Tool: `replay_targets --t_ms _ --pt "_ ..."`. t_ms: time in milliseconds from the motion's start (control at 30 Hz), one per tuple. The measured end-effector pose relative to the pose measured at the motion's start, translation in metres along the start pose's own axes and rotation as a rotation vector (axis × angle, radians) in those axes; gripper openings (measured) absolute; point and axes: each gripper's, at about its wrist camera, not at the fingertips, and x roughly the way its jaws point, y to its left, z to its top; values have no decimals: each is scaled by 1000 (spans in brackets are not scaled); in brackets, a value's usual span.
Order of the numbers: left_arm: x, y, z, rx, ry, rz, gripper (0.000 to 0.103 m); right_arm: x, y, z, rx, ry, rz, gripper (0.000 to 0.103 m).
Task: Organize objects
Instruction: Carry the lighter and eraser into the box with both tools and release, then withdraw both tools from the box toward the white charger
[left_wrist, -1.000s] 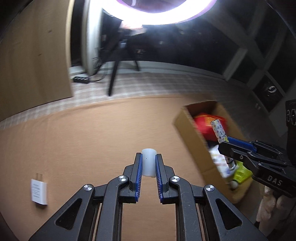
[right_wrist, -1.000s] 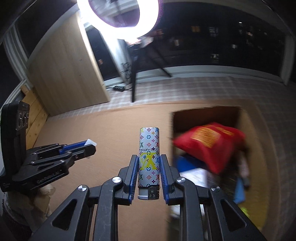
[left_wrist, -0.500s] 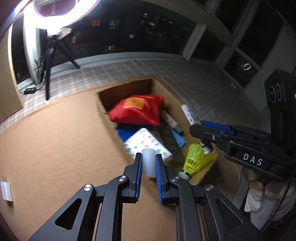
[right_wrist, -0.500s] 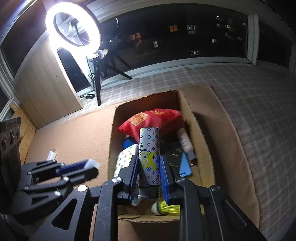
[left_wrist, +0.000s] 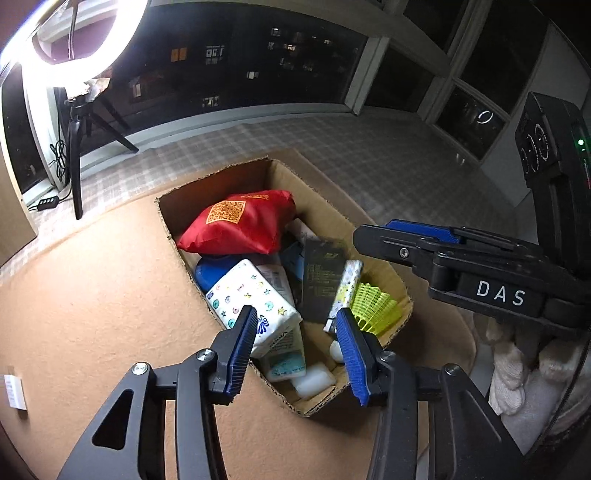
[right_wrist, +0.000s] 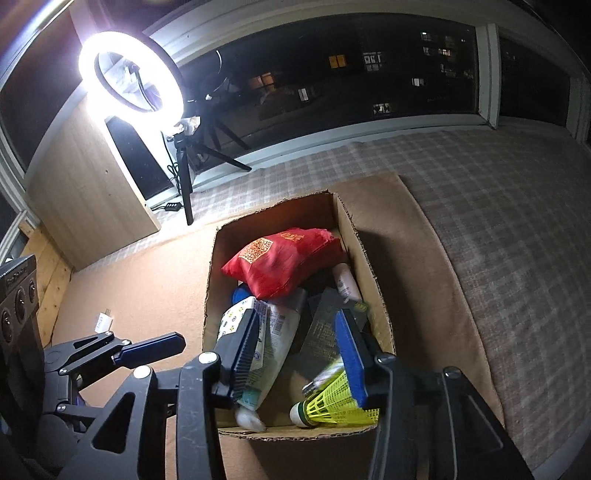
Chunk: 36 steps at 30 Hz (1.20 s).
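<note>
**Readable markings**

White letters "DAS" are showing on the side of the right gripper (left_wrist: 421, 236) in the left wrist view. The red bag (left_wrist: 240, 227) is carrying an orange QR code (its other print is staying illegible).

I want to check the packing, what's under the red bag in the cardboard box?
The red bag lies on a blue item and the upper ends of a white tube and a dark flat packet. Whatever lies directly beneath it in the cardboard box is hidden.

Corrugated cardboard box (left_wrist: 373, 240), glossy red pouch (left_wrist: 240, 225)
</note>
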Motion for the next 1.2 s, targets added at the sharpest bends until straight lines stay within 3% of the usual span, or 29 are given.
replay_targets --t_ms 567,700,1200 --pt "-38 21 -10 -16 -51 46 48 2 36 -2 -17 12 23 48" --pt "-50 33 -15 -34 -57 62 54 6 54 -4 -26 21 41 48" --pt "-106 142 -64 -208 -54 182 76 48 159 -20 -118 116 143 65"
